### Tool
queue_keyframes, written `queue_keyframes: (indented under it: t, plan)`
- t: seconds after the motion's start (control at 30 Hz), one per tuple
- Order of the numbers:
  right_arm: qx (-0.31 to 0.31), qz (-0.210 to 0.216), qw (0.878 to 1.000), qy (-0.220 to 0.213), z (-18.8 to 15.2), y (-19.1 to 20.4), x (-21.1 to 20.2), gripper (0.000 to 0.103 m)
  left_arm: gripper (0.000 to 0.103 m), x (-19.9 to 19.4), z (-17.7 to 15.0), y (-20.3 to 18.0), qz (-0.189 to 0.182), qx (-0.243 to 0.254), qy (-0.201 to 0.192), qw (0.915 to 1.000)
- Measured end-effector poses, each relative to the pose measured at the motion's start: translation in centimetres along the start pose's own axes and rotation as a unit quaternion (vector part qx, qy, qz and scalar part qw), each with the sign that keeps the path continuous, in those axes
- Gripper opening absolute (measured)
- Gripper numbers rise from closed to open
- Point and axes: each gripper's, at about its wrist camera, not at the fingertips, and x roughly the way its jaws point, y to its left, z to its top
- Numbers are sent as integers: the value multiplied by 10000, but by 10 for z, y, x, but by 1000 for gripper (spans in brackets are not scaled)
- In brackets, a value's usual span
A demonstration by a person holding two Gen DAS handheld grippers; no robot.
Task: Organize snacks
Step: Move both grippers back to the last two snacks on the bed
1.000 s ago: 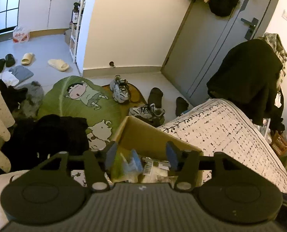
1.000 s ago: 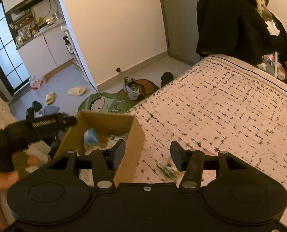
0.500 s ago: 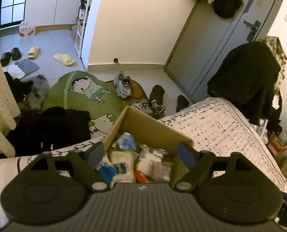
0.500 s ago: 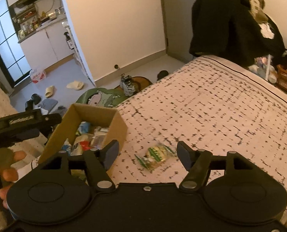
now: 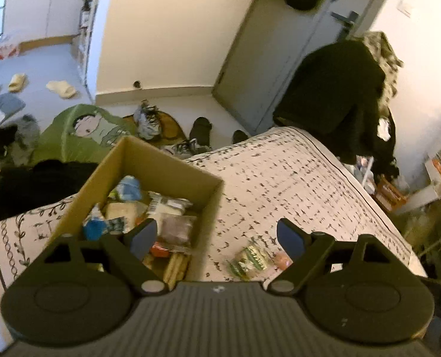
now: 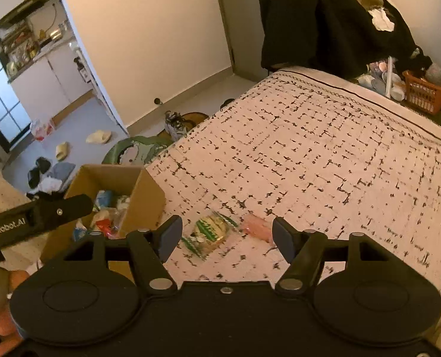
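Note:
An open cardboard box [image 5: 172, 160] holding several snack packets stands on the patterned bedspread [image 5: 294, 178]. Right of it on the cover lie a green snack packet [image 5: 247, 260] and a small pink packet [image 5: 281, 258]. My left gripper [image 5: 217, 238] hovers open over the box's right wall, nothing between its fingers. From the right wrist I see the same box [image 6: 143, 196], the green packet [image 6: 210, 233] and the pink packet [image 6: 256, 226] on the bedspread [image 6: 324, 148]. My right gripper [image 6: 227, 233] is open above both packets and touches neither.
The left tool's black casing [image 6: 42, 214] crosses in front of the box, with a person's fingers [image 6: 0, 312] below it. Shoes [image 5: 146, 119], slippers and a green cartoon mat [image 5: 80, 131] litter the floor beyond the bed's edge. Dark clothes [image 5: 330, 95] hang by the door; an orange basket [image 6: 425, 92] is far right.
Both grippers' jaws have spread wider. The left gripper drew back from the box and swung right. The right gripper backed away too, so the green and pink packets now show between its fingers.

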Motion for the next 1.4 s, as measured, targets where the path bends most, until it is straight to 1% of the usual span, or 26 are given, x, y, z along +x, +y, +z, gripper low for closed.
queue_keyframes:
  t: [0.07,0.17,0.33,0.43,0.5,0.6,0.7,0.87,0.97,1.17,1.33,1.4]
  plan:
    - [-150,-11,9999,76,-4,-8,4,66,86,2,-1,-9,-42,127,-4,9999]
    - [-306,-44,9995,70,-13,-24,10,66,86,6,-6,-20,-141,170,39,9997]
    - [-581,3,9983,83,-25,-35,24,66,85,17,-22,-40,-302,382,82,9988]
    - [-732,41,9973,91,-30,-42,34,64,83,29,-34,-48,-414,435,208,9980]
    - [-773,77,9969,108,-32,-49,43,59,81,38,-42,-53,-440,459,294,9975]
    - [-910,139,9957,95,-36,-55,57,58,77,52,-50,-60,-429,579,382,9967]
    - [-1066,189,9941,47,-38,-59,72,57,76,68,-57,-63,-404,619,468,9962]
    - [-1181,428,9921,-2,-38,-65,96,57,71,96,-66,-65,-308,668,586,9956]
    - [-1267,481,9908,60,-39,-68,111,56,70,114,-72,-66,-232,716,666,9949]
    - [-1394,723,9876,-70,-39,-71,130,48,70,144,-80,-61,-23,700,841,9940]
    - [-1359,826,9872,-140,-36,-74,140,45,70,158,-82,-56,208,725,741,9944]
    - [-1394,804,9868,-186,-36,-75,142,43,70,161,-82,-55,193,688,700,9950]
